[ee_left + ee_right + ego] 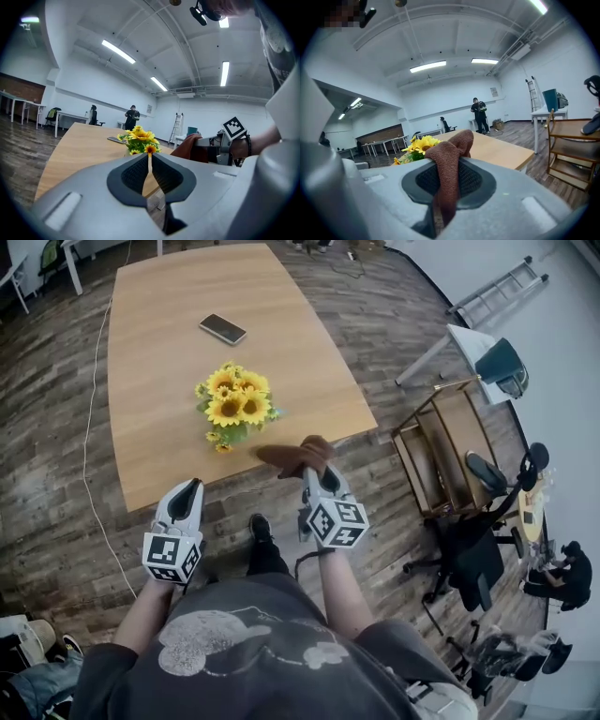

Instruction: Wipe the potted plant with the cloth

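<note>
brown cloth [449,161] is pinched between the jaws of the right gripper [317,474]. it bunches over the near edge of the wooden table [150,381], near and to the right of the potted plant [234,407] with its yellow sunflowers. the left gripper [189,487] has its jaws pressed together on nothing and hovers off the near edge, left of the plant.

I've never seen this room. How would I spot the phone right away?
Look at the big wooden table in front of the person. On it stands a bunch of yellow sunflowers, and beyond them, farther from the person, lies the phone. It is the only flat, dark rectangle there, lying apart from the flowers.
</note>
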The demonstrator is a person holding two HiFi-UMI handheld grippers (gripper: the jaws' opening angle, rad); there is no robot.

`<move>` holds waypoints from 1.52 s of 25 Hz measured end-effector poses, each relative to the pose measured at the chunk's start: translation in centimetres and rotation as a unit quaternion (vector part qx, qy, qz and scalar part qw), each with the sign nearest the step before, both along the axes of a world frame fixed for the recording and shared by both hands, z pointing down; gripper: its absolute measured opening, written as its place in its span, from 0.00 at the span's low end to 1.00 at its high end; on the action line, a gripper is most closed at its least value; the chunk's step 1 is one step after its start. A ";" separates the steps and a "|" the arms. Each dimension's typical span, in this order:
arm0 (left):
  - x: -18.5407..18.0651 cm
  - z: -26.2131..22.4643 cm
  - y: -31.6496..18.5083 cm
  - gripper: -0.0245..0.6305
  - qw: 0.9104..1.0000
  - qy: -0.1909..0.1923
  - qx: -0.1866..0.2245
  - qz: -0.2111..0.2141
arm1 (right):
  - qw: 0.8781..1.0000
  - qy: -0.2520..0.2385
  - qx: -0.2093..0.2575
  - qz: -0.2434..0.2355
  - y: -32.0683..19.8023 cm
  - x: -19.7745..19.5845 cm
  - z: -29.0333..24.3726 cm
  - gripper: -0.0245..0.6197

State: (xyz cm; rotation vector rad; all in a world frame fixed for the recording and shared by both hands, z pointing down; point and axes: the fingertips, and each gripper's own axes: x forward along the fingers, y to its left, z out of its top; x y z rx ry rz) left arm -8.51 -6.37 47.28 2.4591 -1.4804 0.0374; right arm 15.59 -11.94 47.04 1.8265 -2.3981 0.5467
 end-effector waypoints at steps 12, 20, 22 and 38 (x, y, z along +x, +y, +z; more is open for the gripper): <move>3.4 3.1 -5.7 0.41 0.998 -0.044 -0.032 -0.025 | 0.999 0.003 -0.016 -0.034 -10.8 3.3 0.7 0.11; 5.1 7.8 -8.6 0.74 0.992 -0.077 -0.089 -0.055 | 0.998 0.021 -0.025 -0.050 -16.4 5.2 1.5 0.11; 5.4 7.9 -9.7 0.78 0.990 -0.080 -0.090 -0.071 | 0.997 0.024 -0.032 -0.066 -17.4 5.3 2.0 0.11; 6.2 8.2 -15.8 0.75 0.979 -0.122 -0.087 -0.138 | 0.934 0.056 -0.120 -0.331 -21.2 -6.1 8.4 0.11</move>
